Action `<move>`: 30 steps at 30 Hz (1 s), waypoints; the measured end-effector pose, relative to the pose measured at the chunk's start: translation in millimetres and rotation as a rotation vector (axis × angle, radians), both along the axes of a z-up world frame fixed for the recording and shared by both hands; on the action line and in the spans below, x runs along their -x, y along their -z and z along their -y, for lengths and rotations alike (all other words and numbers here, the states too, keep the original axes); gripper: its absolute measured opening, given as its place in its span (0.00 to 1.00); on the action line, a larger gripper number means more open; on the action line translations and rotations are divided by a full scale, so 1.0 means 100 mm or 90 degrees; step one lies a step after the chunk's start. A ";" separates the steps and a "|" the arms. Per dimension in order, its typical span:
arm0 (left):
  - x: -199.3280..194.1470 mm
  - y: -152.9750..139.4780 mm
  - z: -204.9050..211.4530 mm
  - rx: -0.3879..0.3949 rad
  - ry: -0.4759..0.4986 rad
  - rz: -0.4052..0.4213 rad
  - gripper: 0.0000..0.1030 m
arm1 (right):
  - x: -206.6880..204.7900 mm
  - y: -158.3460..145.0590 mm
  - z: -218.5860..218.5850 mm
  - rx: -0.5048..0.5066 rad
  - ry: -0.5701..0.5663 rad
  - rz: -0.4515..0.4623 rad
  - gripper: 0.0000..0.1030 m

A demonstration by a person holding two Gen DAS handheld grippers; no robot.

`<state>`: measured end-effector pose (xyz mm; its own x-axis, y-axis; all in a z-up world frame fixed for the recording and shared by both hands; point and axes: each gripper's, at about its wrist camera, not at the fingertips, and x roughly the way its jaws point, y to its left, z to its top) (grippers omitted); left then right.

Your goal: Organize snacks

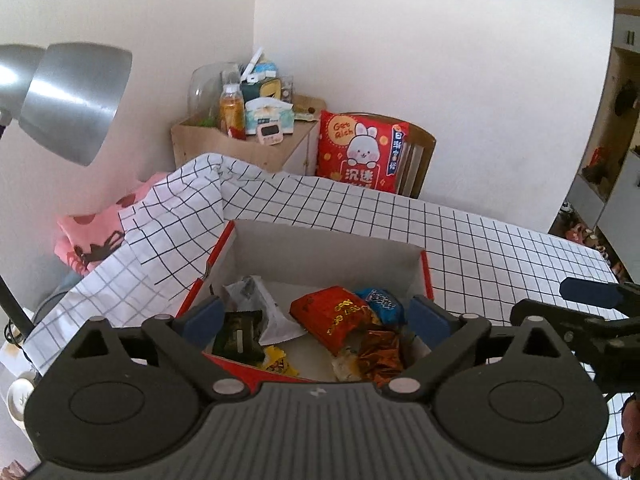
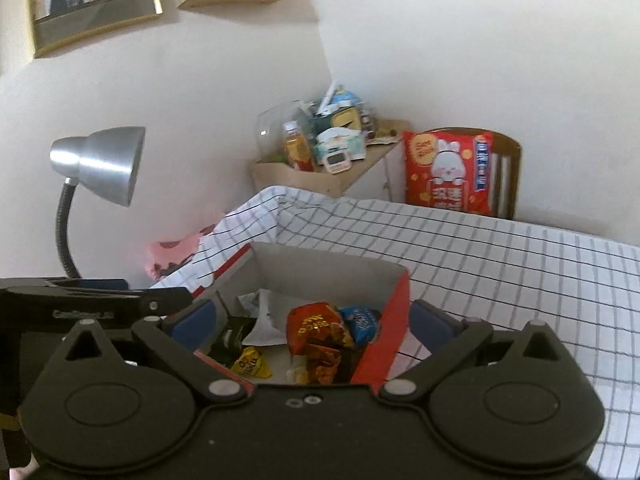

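Observation:
A red-edged cardboard box point(image 1: 320, 252) stands open on the checked tablecloth. Inside lie several snack packets: a red one point(image 1: 340, 316), a blue one point(image 1: 382, 302), a dark green one point(image 1: 238, 334), a white one point(image 1: 260, 304) and a small yellow one point(image 1: 278, 362). My left gripper point(image 1: 316, 314) is open and empty, above the box's near edge. My right gripper point(image 2: 312, 320) is open and empty, also over the box point(image 2: 320, 272), with its right finger outside the red wall point(image 2: 384, 344). The same red packet point(image 2: 316, 326) shows between its fingers.
A silver desk lamp point(image 2: 100, 168) stands at the left. A wooden side cabinet point(image 1: 240, 140) with bottles and tissues is behind the table. A red rabbit-print bag point(image 1: 362, 152) sits on a chair. The tablecloth point(image 1: 480, 240) extends to the right.

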<state>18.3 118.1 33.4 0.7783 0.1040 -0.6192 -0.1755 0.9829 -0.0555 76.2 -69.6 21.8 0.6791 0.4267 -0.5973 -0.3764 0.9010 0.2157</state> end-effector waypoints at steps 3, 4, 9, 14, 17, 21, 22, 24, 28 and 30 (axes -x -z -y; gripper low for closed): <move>0.05 -0.02 0.05 0.005 0.007 0.000 0.97 | 0.11 -0.01 0.00 0.011 0.012 0.010 1.00; 0.07 -0.02 0.06 0.009 0.008 0.000 0.97 | 0.15 -0.01 -0.01 0.015 0.016 0.016 1.00; 0.15 -0.02 0.09 0.018 0.000 -0.009 0.97 | 0.29 -0.05 0.00 0.016 0.047 0.036 1.00; 0.22 -0.03 0.12 0.014 -0.013 -0.013 0.97 | 0.38 -0.07 0.03 0.018 0.074 0.043 1.00; 0.24 -0.04 0.12 0.016 -0.015 -0.015 0.97 | 0.42 -0.07 0.03 0.018 0.081 0.042 1.00; 0.28 -0.06 0.14 0.010 -0.023 -0.014 0.97 | 0.47 -0.10 0.01 0.027 0.084 0.054 1.00; 0.29 -0.06 0.15 0.010 -0.025 -0.015 0.97 | 0.48 -0.10 0.00 0.031 0.084 0.057 1.00; 0.29 -0.06 0.16 0.006 -0.026 -0.015 0.97 | 0.49 -0.11 -0.02 0.036 0.086 0.059 1.00; 0.30 -0.06 0.18 0.005 -0.027 -0.013 0.97 | 0.49 -0.11 -0.02 0.035 0.087 0.058 1.00; 0.31 -0.06 0.18 0.005 -0.028 -0.013 0.97 | 0.49 -0.10 -0.01 0.034 0.089 0.054 1.00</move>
